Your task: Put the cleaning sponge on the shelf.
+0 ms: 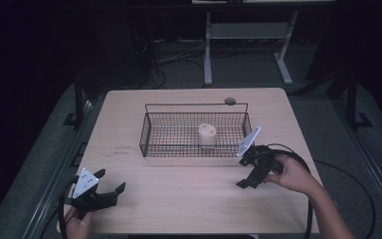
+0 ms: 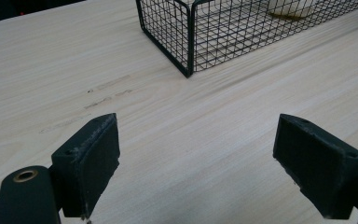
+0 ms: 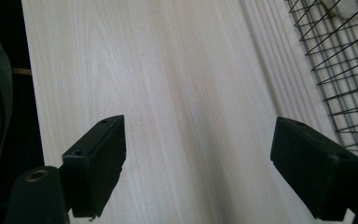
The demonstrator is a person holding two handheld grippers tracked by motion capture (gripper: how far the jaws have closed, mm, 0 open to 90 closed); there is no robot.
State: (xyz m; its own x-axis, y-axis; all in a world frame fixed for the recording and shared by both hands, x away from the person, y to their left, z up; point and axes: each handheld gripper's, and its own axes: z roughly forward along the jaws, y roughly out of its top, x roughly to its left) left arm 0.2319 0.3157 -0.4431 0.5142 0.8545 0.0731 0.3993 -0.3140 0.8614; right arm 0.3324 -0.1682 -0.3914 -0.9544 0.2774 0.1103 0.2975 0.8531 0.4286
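Left tongs (image 1: 110, 180) hovering wide apart, holding nothing, over the near left corner of the table (image 1: 179, 199). Right tongs (image 1: 246, 172) also gaping wide and empty, hanging just off the near right corner of the wire basket (image 1: 149, 130). Pale cylinder (image 1: 207, 134) standing upright inside the basket, right of its middle, long axis pointing straight up, well apart from both tongs.

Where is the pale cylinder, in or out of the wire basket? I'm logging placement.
In: the pale cylinder stands upright inside the wire basket.
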